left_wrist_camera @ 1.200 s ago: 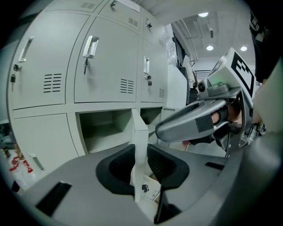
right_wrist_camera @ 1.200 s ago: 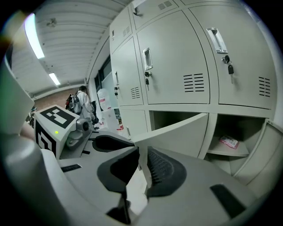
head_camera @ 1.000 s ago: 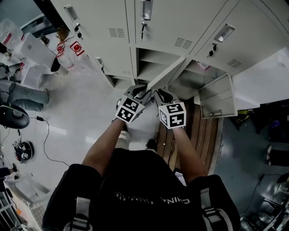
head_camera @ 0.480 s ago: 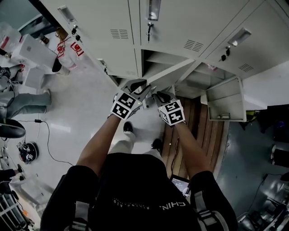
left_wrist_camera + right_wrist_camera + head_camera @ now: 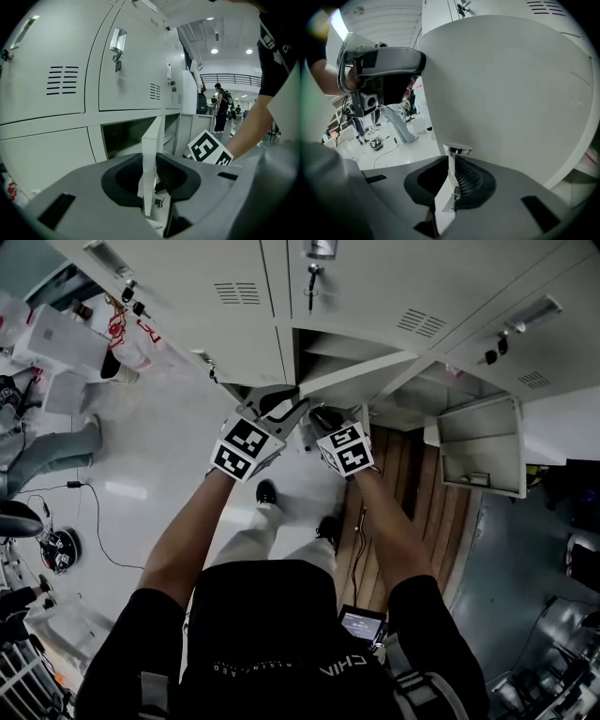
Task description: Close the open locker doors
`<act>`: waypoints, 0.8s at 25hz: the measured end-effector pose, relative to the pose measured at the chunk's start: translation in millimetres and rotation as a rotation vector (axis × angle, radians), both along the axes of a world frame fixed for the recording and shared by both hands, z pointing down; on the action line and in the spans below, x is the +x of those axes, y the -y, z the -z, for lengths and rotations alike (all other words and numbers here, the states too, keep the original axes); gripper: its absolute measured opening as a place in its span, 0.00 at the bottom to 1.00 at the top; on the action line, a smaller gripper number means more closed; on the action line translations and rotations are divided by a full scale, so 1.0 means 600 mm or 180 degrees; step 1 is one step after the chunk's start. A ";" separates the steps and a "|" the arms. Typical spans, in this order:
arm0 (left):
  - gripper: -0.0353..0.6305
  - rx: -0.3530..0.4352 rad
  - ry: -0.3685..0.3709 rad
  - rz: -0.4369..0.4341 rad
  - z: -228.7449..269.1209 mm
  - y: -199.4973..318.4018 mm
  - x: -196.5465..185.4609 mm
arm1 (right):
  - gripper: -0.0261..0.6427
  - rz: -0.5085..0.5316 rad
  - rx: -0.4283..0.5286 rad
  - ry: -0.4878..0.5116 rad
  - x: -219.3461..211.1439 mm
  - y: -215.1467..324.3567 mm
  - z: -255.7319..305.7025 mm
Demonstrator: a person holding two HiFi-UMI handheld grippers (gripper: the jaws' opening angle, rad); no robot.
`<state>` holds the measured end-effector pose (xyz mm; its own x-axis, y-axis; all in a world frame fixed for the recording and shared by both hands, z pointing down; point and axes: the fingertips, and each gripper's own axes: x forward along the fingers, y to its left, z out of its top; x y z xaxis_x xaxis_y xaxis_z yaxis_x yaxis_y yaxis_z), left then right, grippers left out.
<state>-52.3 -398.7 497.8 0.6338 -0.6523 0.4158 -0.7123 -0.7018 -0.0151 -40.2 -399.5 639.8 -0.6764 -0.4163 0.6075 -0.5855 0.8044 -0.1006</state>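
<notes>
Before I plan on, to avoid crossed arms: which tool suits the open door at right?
Right, likely. The left tool is farther from the right door than the right tool, whose jaws have just been closing with the middle door's edge between them.

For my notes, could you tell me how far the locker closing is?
Done: upper doors shut. In hand: left tool grips the middle door's edge; right tool has just been closing its jaws round it. Left: that door and the right-hand door stand open.
</notes>
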 end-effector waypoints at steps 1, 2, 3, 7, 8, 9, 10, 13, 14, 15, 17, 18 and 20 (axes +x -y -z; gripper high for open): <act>0.20 0.0010 0.0001 -0.0008 0.000 0.004 -0.002 | 0.14 0.0006 0.0003 0.0005 -0.004 0.003 -0.004; 0.20 0.0018 0.0004 -0.0014 -0.001 0.006 -0.004 | 0.14 0.0014 0.0008 0.0006 -0.007 0.006 -0.007; 0.20 0.0024 0.0007 -0.0016 -0.002 0.009 -0.006 | 0.14 0.0021 0.0015 0.0008 -0.011 0.009 -0.011; 0.20 0.0031 -0.0001 0.0007 -0.002 0.023 -0.014 | 0.13 0.0020 0.0019 0.0041 -0.021 0.023 -0.015; 0.20 0.0032 -0.0001 0.0011 -0.003 0.026 -0.016 | 0.13 0.0017 0.0019 0.0045 -0.023 0.025 -0.015; 0.20 0.0036 0.0002 0.0014 -0.003 0.029 -0.018 | 0.13 0.0014 0.0020 0.0049 -0.025 0.028 -0.016; 0.20 0.0043 0.0006 0.0018 -0.003 0.033 -0.021 | 0.13 0.0011 0.0022 0.0052 -0.028 0.031 -0.016; 0.20 0.0084 0.0026 0.0049 -0.003 0.044 -0.028 | 0.12 -0.0017 0.0025 0.0050 -0.034 0.043 -0.017; 0.20 0.0102 0.0033 0.0069 -0.003 0.049 -0.031 | 0.12 -0.0030 0.0027 0.0048 -0.036 0.047 -0.017; 0.20 0.0120 0.0036 0.0091 -0.003 0.053 -0.034 | 0.12 -0.0045 0.0029 0.0045 -0.038 0.052 -0.017; 0.20 0.0155 0.0040 0.0141 -0.004 0.061 -0.042 | 0.12 -0.0082 0.0035 0.0039 -0.042 0.061 -0.016; 0.20 0.0171 0.0044 0.0168 -0.004 0.065 -0.046 | 0.11 -0.0104 0.0039 0.0040 -0.044 0.066 -0.016; 0.20 0.0187 0.0046 0.0222 -0.006 0.073 -0.058 | 0.11 -0.0158 0.0047 0.0051 -0.050 0.077 -0.016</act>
